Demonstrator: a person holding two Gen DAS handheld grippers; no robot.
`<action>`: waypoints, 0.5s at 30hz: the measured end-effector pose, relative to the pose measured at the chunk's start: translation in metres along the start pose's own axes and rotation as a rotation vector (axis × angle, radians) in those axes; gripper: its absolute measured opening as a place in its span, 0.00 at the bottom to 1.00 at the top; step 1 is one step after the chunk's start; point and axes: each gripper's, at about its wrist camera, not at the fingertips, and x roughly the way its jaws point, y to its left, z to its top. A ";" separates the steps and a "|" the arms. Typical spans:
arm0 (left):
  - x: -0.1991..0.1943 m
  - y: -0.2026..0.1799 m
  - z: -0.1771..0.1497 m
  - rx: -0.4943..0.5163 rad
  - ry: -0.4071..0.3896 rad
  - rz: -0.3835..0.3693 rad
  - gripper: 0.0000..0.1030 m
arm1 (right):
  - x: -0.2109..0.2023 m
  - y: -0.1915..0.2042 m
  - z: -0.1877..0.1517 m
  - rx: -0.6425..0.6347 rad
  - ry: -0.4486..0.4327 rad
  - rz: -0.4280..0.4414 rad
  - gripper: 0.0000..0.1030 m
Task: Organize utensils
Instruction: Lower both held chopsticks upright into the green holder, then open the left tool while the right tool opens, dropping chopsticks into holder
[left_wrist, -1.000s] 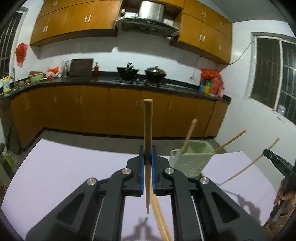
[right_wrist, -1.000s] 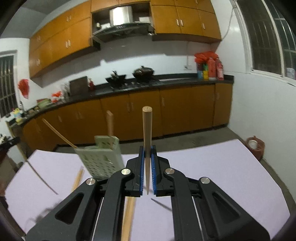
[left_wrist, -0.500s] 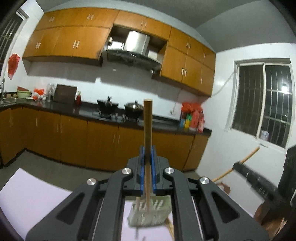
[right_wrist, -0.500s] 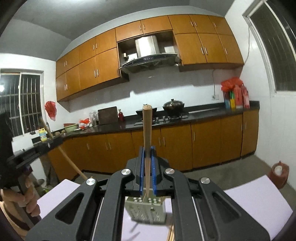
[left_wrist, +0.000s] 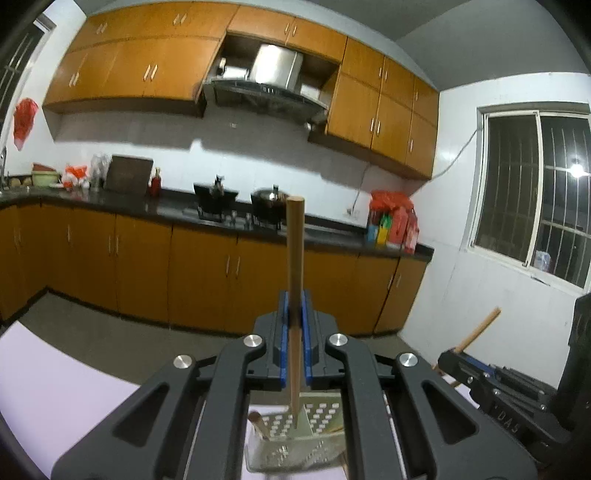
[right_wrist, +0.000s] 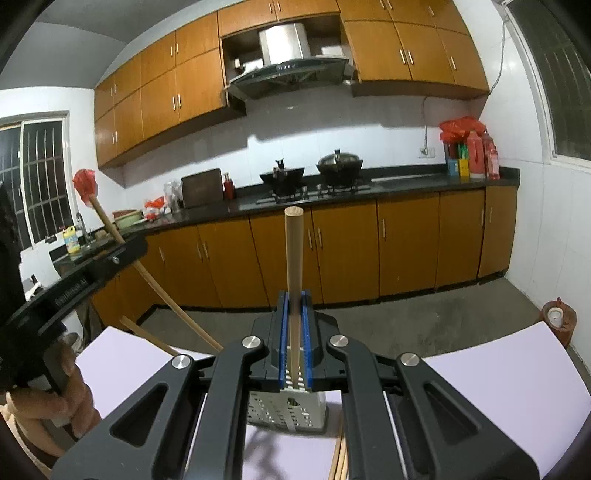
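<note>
The left tool (left_wrist: 294, 321) was clamped on a wooden chopstick (left_wrist: 295, 258), its blue pads pressed to either side of the stick. The chopstick stood upright between them, its blunt end up against the backdrop of the kitchen and its thin end reaching down to the pale green perforated holder (left_wrist: 295, 439) directly below. Another stick (left_wrist: 258, 424) already leaned inside that holder, at its left side. The holder stood on the bench (left_wrist: 55, 391), which was covered in a pale lilac sheet.

The right tool (right_wrist: 294, 321) was likewise closed tight on a second chopstick (right_wrist: 293, 266), held upright in the same way, with the holder (right_wrist: 284, 410) just beneath and partly hidden by the tool's black frame. More wooden sticks (right_wrist: 340, 458) lay on the bench beside the holder's right edge.

Seen from the right side, the person's left hand (right_wrist: 55, 398) gripped the handle of the left tool (right_wrist: 81, 273), and its chopstick (right_wrist: 147, 277) slanted across the view. Seen from the left side, the right tool (left_wrist: 480, 373) sat low at the right with its stick (left_wrist: 478, 328) angled upward.

Behind them ran orange cabinets (left_wrist: 203, 273), a dark countertop with two pots on the stove (right_wrist: 314, 173), and a range hood (right_wrist: 288, 62) above.
</note>
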 end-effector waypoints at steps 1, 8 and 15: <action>0.003 0.002 -0.003 -0.001 0.016 0.001 0.07 | 0.002 0.000 -0.002 0.000 0.012 0.003 0.08; 0.005 0.016 -0.010 -0.017 0.044 0.020 0.19 | -0.003 0.001 0.001 0.024 0.007 0.003 0.39; -0.028 0.025 0.001 -0.048 -0.016 0.007 0.25 | -0.041 0.000 0.015 0.027 -0.085 -0.007 0.39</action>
